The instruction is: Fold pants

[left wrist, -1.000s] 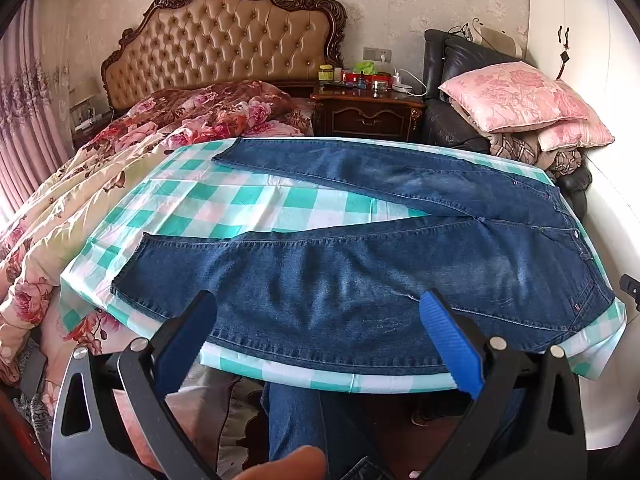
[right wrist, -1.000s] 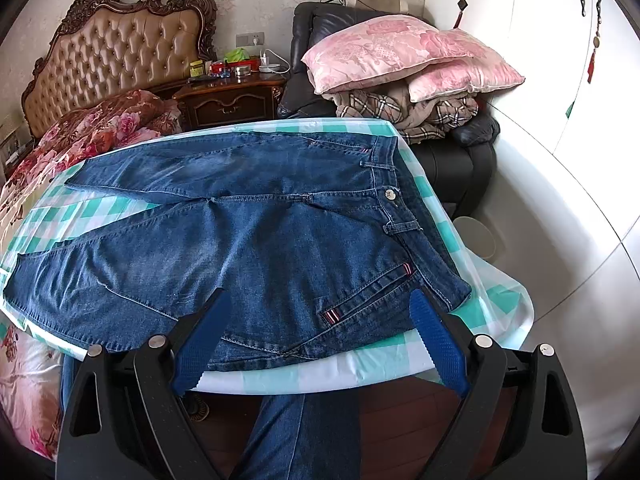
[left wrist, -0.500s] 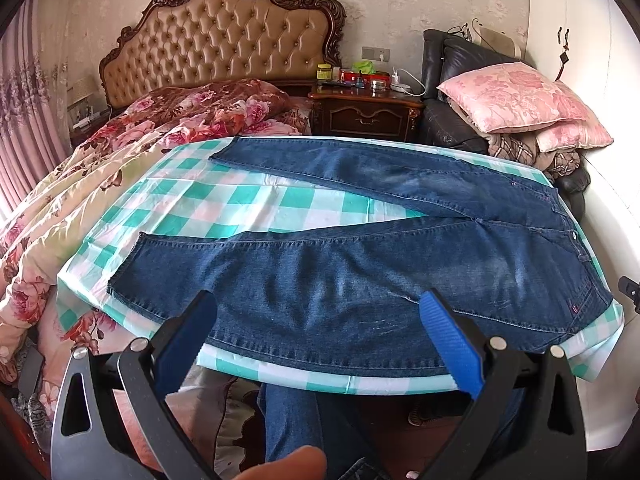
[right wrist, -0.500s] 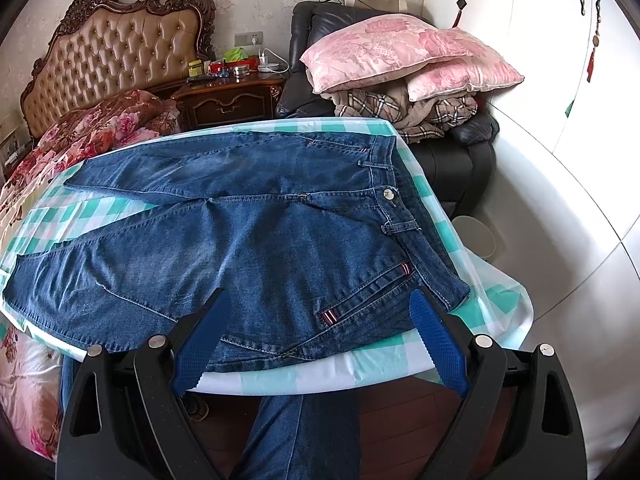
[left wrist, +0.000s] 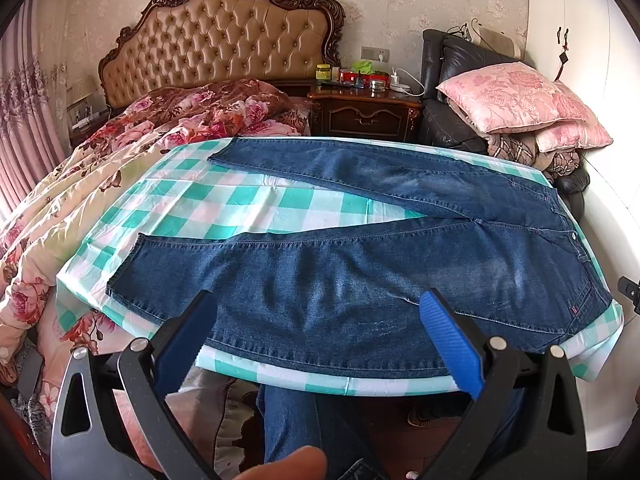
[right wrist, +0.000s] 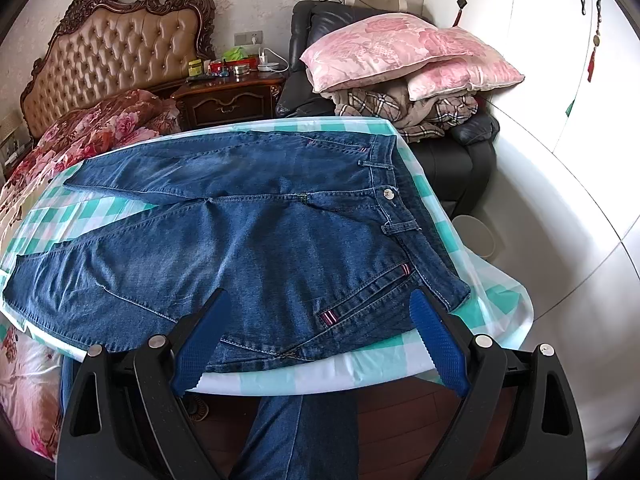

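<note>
A pair of blue jeans [left wrist: 360,272] lies flat on a table with a green and white checked cloth [left wrist: 248,208], legs spread apart in a V toward the left, waistband at the right. It also shows in the right wrist view [right wrist: 260,248], with the waist button [right wrist: 387,193] at the right. My left gripper [left wrist: 320,320] is open and empty, hovering at the near table edge over the near leg. My right gripper [right wrist: 320,312] is open and empty, hovering at the near edge by the hip pocket.
A bed with a floral quilt [left wrist: 80,184] stands left of the table. A dark nightstand [left wrist: 364,112] and a black armchair with pink pillows [left wrist: 516,100] stand behind. White wardrobe doors [right wrist: 560,80] are on the right. The person's legs [left wrist: 296,420] show below the table edge.
Both grippers have barely shifted. The left view has drifted slightly, and the jeans lie as before.
</note>
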The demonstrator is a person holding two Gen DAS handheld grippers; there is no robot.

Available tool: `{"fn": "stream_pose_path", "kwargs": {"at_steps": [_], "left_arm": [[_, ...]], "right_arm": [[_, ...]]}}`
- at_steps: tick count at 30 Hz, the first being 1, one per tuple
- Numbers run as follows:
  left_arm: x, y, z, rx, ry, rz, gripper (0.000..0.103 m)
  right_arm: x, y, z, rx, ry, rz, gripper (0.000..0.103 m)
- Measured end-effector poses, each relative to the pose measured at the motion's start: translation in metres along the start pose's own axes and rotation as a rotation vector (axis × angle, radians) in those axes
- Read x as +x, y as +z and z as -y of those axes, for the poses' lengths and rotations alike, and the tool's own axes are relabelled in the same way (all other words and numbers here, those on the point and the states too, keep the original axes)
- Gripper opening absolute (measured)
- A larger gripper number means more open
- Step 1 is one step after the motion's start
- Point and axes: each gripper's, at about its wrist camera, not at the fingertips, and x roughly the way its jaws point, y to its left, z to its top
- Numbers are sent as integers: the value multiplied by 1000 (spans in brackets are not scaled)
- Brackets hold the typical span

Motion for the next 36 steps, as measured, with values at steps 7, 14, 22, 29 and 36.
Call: {"fn": "stream_pose_path", "kwargs": {"at_steps": [7,14,22,29,36], "left_arm": [[0,0,0,0,-1,0,101],[0,0,0,0,0,0,101],[0,0,0,1,-1,1,101],[0,-1,-1,0,-1,0,102],[0,-1,-1,1,-1,0,101]], "right_arm": [[0,0,0,1,0,-2,87],[1,-1,0,1,-1,-1,87],[1,-1,0,2,-2,-4,87],[1,-1,0,1,-2,-4,87],[1,-2,0,2,-2,-6,88]]}}
